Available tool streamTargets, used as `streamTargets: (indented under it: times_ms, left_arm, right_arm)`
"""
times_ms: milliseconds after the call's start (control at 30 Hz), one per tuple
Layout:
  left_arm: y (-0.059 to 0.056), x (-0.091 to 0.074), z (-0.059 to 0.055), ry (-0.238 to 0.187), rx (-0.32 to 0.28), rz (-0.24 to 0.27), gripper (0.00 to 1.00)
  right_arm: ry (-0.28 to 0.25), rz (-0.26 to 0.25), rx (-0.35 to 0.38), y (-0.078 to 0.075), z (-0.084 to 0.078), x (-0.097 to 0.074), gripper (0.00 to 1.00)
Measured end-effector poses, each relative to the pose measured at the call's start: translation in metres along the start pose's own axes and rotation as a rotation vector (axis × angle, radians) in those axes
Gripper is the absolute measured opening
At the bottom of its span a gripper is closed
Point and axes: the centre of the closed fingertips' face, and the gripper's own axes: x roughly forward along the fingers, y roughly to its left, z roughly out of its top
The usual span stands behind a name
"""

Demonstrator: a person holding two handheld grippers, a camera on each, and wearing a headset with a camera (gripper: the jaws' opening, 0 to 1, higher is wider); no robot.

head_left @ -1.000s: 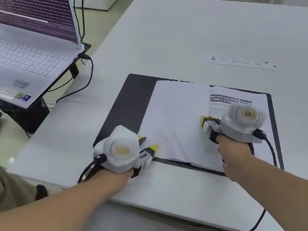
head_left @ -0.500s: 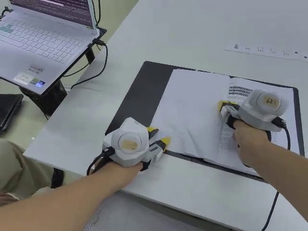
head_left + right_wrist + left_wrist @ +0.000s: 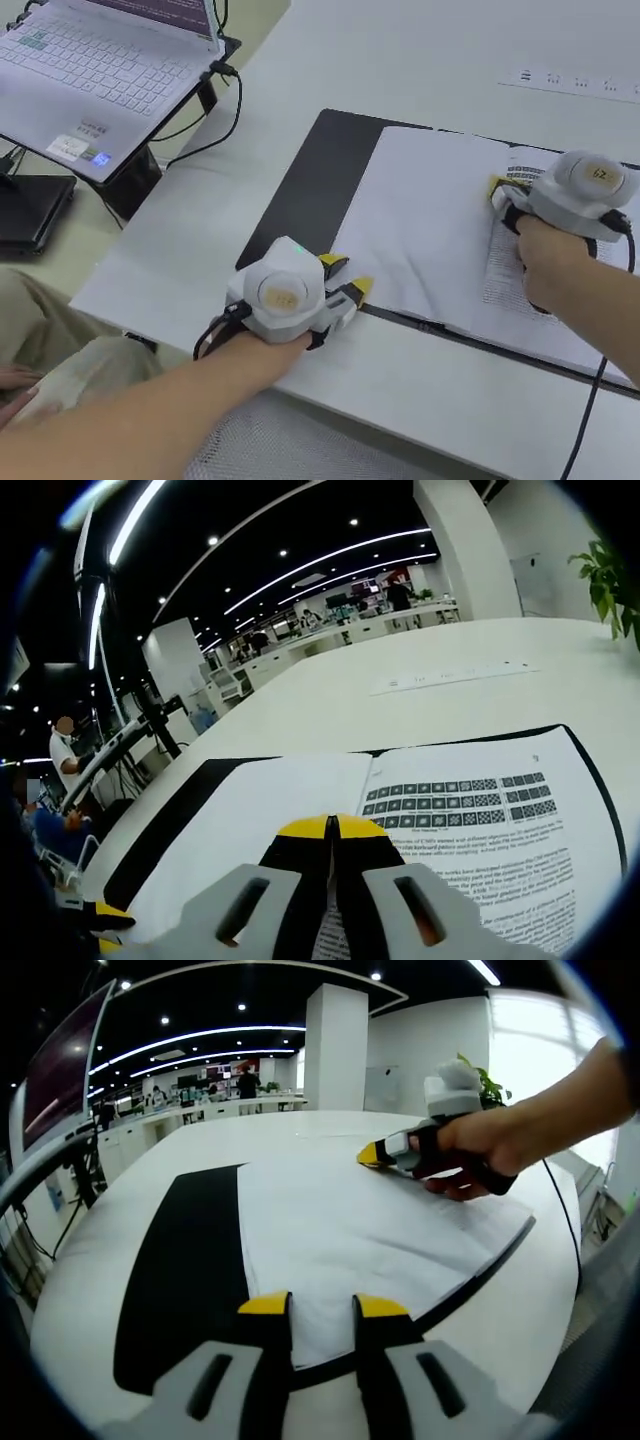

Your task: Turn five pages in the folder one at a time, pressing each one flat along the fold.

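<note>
Folder [image 3: 300, 190] lies open mid-frame. The right hand-held gripper [image 3: 497, 187], jaws pinched together and empty, sits by the fold [image 3: 365, 772]. The left hand-held gripper [image 3: 347, 275] is parted at the lower edge of the blank page [image 3: 430, 220]. Best move: slide firmly along that fold.

black folder [image 3: 310, 190], open flat, white pages [image 3: 430, 220]

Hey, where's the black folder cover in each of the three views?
Head view: the black folder cover lies centre-left, left of the blank white page.
Left gripper view: the cover is at lower left, left of the same page.
Right gripper view: the cover is a dark strip at lower left, beside the page.
Shared landmark: that blank white page.
</note>
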Motion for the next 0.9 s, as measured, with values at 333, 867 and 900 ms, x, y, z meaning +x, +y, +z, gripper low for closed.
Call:
streamTargets:
  times_ms: [333, 867, 900]
  left_arm:
    - [0.0, 0.001, 0.0, -0.003, -0.004, -0.002, 0.23]
    - [0.001, 0.0, -0.001, -0.009, -0.012, -0.001, 0.23]
    - [0.001, 0.0, -0.001, -0.009, -0.012, -0.001, 0.23]
  right_arm:
    - [0.006, -0.028, -0.056, -0.015, 0.017, 0.032, 0.0]
    - [0.005, 0.007, -0.057, -0.024, 0.022, 0.045, 0.0]
    - [0.004, 0.011, -0.06, -0.023, 0.02, 0.043, 0.0]
